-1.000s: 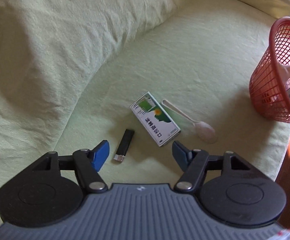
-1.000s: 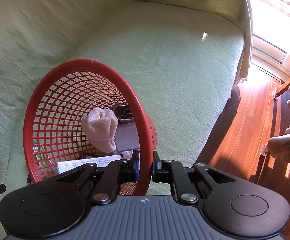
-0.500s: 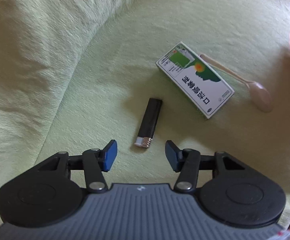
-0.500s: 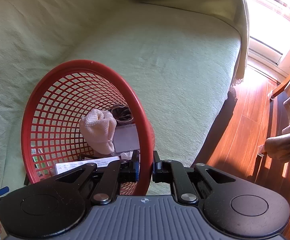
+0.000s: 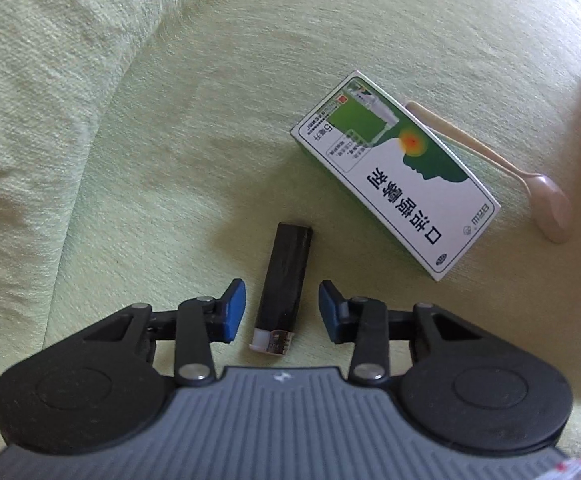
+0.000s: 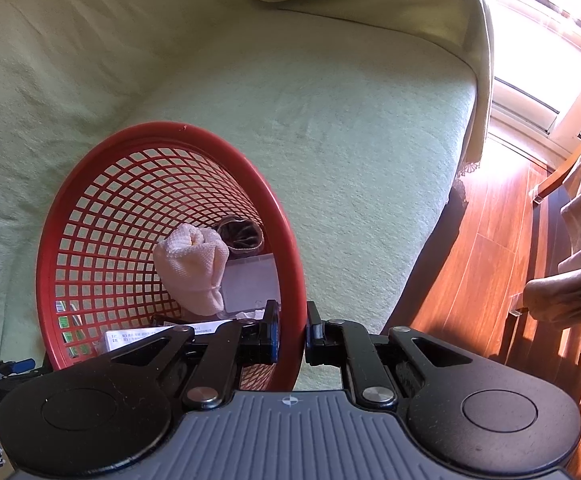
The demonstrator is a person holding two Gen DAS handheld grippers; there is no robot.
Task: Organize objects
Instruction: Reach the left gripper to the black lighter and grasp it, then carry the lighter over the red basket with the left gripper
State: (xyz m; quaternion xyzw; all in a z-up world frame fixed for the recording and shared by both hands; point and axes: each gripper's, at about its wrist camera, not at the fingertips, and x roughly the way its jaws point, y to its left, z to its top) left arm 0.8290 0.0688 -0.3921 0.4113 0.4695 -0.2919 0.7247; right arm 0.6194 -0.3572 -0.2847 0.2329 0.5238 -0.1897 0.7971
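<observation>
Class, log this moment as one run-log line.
left gripper: open, straddling black lighter | right gripper: shut on red basket rim | box, spoon: on sofa

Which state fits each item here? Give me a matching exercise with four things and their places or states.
Things:
1. black lighter
2. pale spoon
3. red basket
4. white sock

States:
A. lying inside the basket
B. rim clamped by the right hand-held gripper
C. between the open fingers of the left hand-held gripper
D. beside the green and white box

Pairs: 1-C, 2-D, 3-B, 4-A
</observation>
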